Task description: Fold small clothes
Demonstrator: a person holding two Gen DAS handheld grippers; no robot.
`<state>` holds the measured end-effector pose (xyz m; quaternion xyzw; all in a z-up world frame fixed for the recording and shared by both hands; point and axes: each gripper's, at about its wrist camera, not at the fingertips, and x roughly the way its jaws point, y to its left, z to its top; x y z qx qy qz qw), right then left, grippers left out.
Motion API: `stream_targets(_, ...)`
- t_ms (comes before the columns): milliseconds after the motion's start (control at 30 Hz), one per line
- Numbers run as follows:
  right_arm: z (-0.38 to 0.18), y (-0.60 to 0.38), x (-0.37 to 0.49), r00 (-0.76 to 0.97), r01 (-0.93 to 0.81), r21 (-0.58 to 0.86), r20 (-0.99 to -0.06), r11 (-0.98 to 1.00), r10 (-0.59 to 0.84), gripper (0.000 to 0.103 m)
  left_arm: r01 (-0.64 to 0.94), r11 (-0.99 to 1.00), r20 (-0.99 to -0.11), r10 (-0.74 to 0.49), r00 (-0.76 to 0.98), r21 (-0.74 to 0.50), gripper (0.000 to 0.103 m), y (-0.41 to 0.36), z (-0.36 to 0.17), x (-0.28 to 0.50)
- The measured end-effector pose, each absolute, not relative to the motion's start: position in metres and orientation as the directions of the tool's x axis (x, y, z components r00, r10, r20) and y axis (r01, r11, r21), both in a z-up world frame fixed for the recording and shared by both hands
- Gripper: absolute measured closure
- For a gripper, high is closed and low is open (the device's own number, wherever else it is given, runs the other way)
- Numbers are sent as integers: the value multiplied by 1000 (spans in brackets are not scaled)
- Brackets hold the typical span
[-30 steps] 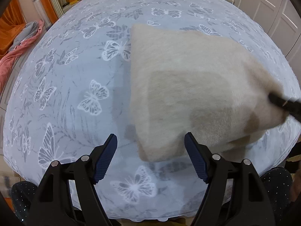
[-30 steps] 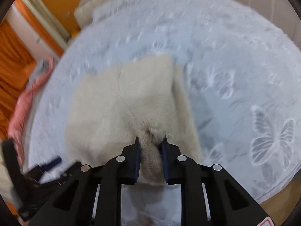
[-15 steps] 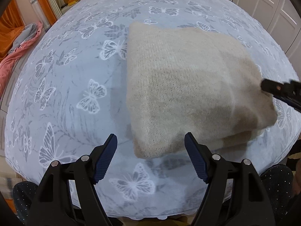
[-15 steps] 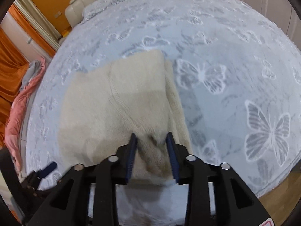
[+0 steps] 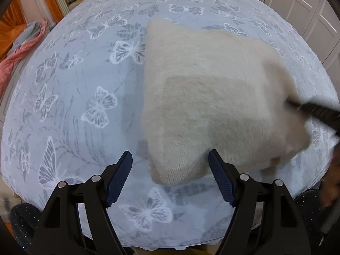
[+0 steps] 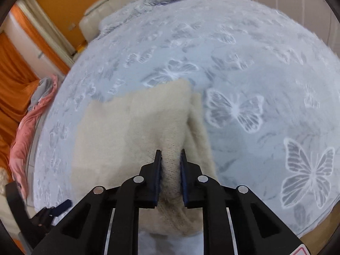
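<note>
Since half second ago, right gripper (image 6: 171,155) re-clamped on cream knit (image 5: 212,97), edge lifted at frame right. We keep left gripper (image 5: 170,159) spread, empty, lower centre; we pull evenly.

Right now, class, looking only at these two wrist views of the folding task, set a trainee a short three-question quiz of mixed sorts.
1. True or false: the left gripper is shut on the cream sweater.
2. Which gripper pinches the sweater? A) left B) right C) neither
3. Fill in: the blue bedspread is printed with ____.

Key: 1 false, its jaws stand wide apart. 2 B, the right gripper clamps a bunched edge. 3 butterflies.
</note>
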<state>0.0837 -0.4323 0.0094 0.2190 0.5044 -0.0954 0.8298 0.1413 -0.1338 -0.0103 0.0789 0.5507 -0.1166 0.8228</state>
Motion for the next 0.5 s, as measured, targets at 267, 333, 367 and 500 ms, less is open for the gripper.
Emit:
stream_targets(267,50,-432,64,559,400,261,-829,879,-8,56,221,954,-885,-275,375,-203,17,-108,17,164)
stream_targets(333,46,-435,63,550,408,262,-835,875,-6,46,175,939,-874,-341,347,-297,16,-103,14,180)
stream_targets(367,38,-437,65,527,412,272,-850,870,16,44,150,928,-869,-373,324,-342,16,-101,10,187)
stream_targets(500,9,-445,72,475,433,328,-875,840,96,37,77,907,-867,-418,270,-414,15,-104,-15,216)
